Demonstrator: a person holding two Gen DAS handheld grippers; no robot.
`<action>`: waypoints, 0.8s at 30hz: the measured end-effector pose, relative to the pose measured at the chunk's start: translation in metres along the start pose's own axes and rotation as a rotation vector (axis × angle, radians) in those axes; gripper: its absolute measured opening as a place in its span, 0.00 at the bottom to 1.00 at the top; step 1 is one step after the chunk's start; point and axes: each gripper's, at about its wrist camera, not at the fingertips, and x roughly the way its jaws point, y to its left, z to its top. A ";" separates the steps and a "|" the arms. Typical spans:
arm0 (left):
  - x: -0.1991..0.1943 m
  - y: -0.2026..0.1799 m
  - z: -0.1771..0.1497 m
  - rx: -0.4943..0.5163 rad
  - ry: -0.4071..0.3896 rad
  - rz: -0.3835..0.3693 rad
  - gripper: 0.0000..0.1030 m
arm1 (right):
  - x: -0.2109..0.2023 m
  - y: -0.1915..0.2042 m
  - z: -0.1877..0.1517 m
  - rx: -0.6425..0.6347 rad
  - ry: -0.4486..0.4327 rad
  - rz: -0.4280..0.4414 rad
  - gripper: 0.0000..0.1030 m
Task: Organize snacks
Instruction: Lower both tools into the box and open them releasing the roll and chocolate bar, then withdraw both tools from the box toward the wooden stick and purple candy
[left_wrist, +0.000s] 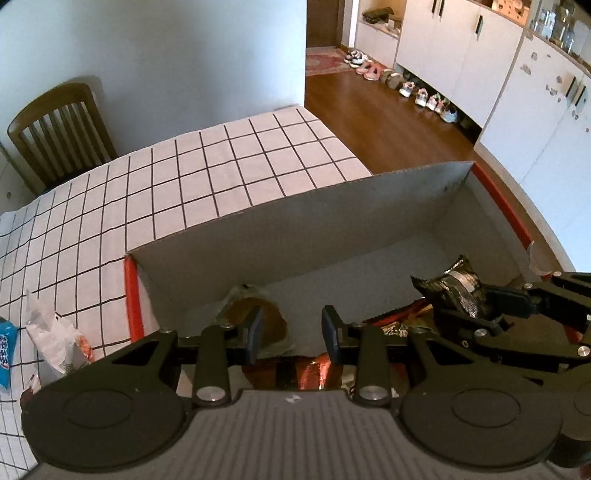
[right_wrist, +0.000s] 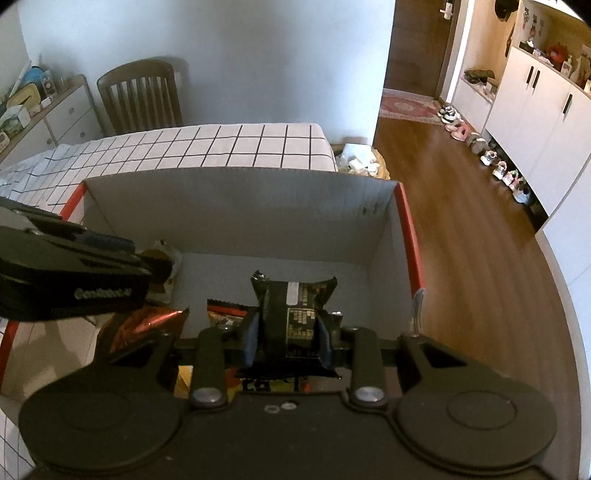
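Observation:
A cardboard box (left_wrist: 295, 225) with red edges stands on the checked tablecloth; it also shows in the right wrist view (right_wrist: 236, 210). My left gripper (left_wrist: 293, 332) is open and empty above the box, over a clear-wrapped brown snack (left_wrist: 273, 317) and an orange-red packet (left_wrist: 314, 373). My right gripper (right_wrist: 288, 332) is shut on a black snack packet (right_wrist: 295, 310), held over the box; it also shows in the left wrist view (left_wrist: 458, 288). Red and orange packets (right_wrist: 147, 325) lie on the box floor.
Outside the box on the left lie a white wrapper (left_wrist: 51, 332) and a blue packet (left_wrist: 5, 350). A wooden chair (left_wrist: 59, 129) stands behind the table (left_wrist: 207, 166). Wooden floor, shoes (left_wrist: 406, 86) and white cabinets are to the right.

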 end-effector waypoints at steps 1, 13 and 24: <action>-0.002 0.002 -0.001 -0.008 0.000 -0.009 0.32 | -0.001 0.000 0.000 -0.003 0.000 0.001 0.30; -0.042 0.010 -0.017 -0.024 -0.070 -0.069 0.55 | -0.026 0.005 -0.005 -0.021 -0.031 0.034 0.45; -0.088 0.028 -0.036 -0.041 -0.137 -0.124 0.55 | -0.071 0.012 -0.016 -0.031 -0.104 0.049 0.65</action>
